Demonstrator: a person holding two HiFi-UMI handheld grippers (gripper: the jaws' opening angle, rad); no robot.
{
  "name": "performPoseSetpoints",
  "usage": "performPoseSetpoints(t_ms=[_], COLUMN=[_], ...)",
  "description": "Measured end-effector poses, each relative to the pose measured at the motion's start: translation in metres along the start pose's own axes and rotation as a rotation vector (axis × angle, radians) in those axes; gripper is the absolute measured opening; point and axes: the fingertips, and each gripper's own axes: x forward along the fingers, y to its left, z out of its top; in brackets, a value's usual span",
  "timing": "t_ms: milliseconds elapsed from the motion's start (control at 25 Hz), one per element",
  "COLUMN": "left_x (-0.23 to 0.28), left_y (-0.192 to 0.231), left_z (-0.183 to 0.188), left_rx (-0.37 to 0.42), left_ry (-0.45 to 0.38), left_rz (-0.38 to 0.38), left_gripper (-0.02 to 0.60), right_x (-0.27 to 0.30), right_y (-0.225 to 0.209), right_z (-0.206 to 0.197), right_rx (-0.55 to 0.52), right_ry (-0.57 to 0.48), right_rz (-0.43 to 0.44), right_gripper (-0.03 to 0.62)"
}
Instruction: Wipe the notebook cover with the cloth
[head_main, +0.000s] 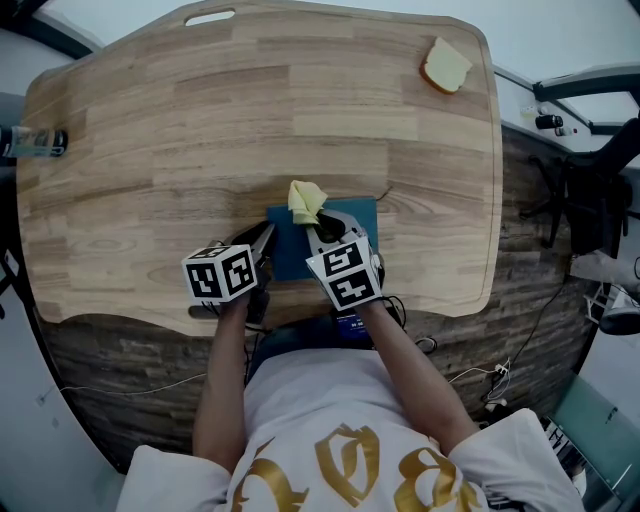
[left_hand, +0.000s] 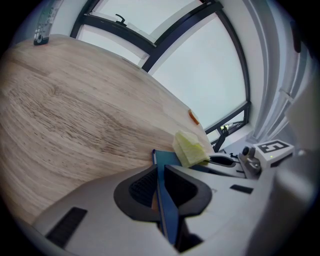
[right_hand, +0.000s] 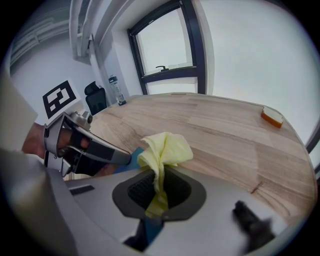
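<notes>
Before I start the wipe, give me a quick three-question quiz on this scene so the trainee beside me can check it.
1. Multiple choice: what is clamped in the right gripper? A) a pen B) the yellow cloth C) a brush
2. True or false: the left gripper is shut on an edge of the blue notebook.
3. Fill in: in the head view, the sponge lies near the far ____ corner of the table.
Key: 1 B. 2 true. 3 right.
</notes>
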Motion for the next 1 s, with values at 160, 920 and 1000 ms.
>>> performPoseSetpoints(t_ms=[160, 920, 1000], left_x=[0.000, 0.001, 0.000], left_y=[0.000, 0.000, 0.000], left_z=[0.000, 0.000, -0.001], left_rx=[-0.001, -0.004, -0.005], left_ry=[0.001, 0.001, 0.001], left_rz=[-0.002, -0.007, -0.007], left_gripper=[0.054, 0.051, 0.051], right_x=[0.002, 0.009, 0.009], right_y=[0.001, 0.016, 0.019], right_z=[0.001, 0.004, 0.004], right_rx=[-0.004, -0.043, -0.049], right_ry=[0.003, 0.023, 0.028], right_rz=[0.009, 0.060, 0.067], right_gripper=[0.038, 0.038, 0.038])
